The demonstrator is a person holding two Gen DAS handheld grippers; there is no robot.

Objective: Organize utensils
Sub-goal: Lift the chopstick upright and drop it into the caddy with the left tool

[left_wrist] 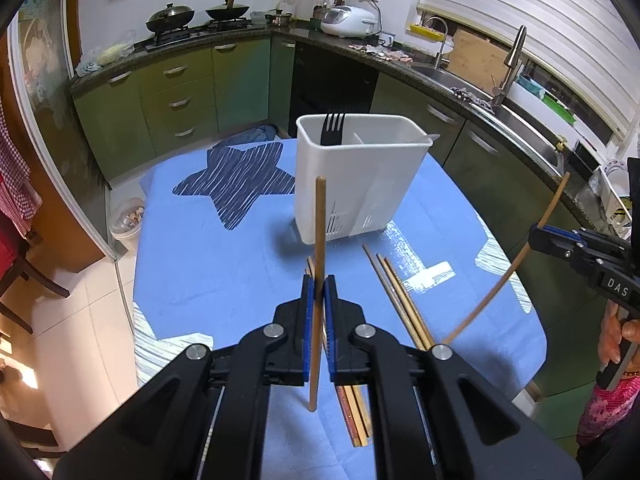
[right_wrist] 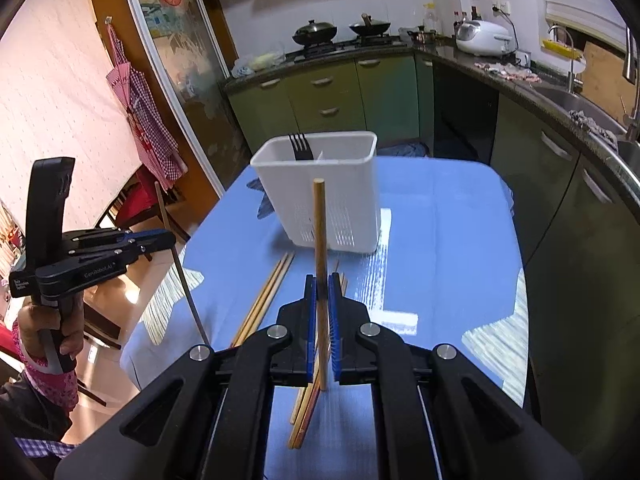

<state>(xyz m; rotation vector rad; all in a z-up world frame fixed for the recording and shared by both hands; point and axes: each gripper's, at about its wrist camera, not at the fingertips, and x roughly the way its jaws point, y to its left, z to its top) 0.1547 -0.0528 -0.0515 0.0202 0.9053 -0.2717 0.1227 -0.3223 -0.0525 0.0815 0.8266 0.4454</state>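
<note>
The left tool (left_wrist: 319,292) was clamped on a thin wooden chopstick (left_wrist: 319,264), which stood nearly upright between its blue pads (left_wrist: 306,300), both ends free above the surface (left_wrist: 208,264), a table under a light blue cloth with a dark blue striped star. The right tool (right_wrist: 321,292) likewise gripped a second wooden chopstick (right_wrist: 320,248), held upright and clear of the cloth. From the left wrist view, that right tool (left_wrist: 538,236) showed at the right edge, its stick (left_wrist: 520,256) slanting, with a hand (left_wrist: 616,336) on the handle.

A white plastic utensil caddy with slotted lower walls (left_wrist: 360,184) stood toward the far edge of the surface, at about the middle of its width. A black plastic fork (left_wrist: 334,128) stood tines-up in its left compartment.

Several more wooden chopsticks (left_wrist: 400,300) lay flat on the cloth between the caddy and the near edge, in two loose bunches, one partly hidden under the left tool.
</note>
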